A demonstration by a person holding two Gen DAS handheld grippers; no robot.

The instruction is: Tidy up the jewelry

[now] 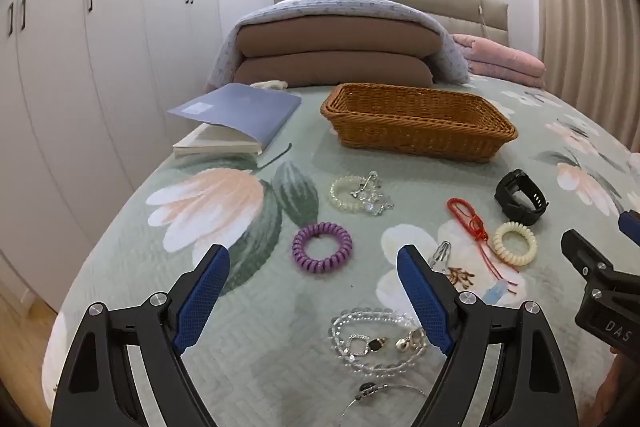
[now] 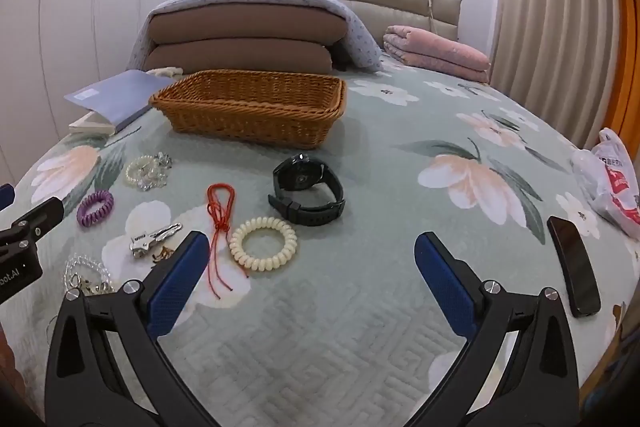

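Both claws stand wide and hold nothing: the left claw (image 1: 314, 259) hovers low over the bed (image 1: 248, 307) above the purple coil (image 1: 322, 247); the right claw (image 2: 308, 247) hovers beside the cream coil (image 2: 264, 244) and red cord (image 2: 219, 215).

All jewelry lies loose on the quilt, in front of the basket (image 2: 252, 115), which looks empty.

Handling, as judged:
- Coils: light, springy, ribbed. They should grip well if pinched across one side of the ring.
- Watch (image 2: 308, 193): the heaviest item, with the strap closed in a stiff loop. Take it by the strap, not the smooth face.
- Clear bead strands (image 1: 370, 339) and pearl bracelet (image 1: 354, 194): limp, slippery, likely to sag or snag. Pinch a bunched section.
- Red cord: thin, flat on the fabric. It will be hard to pick up without catching the quilt; the knot is the best hold.
- Metal clip (image 2: 154, 238): small, hard and smooth, so it may slip.

The appearance is mixed: translucent beads, matte black watch, glossy coils.
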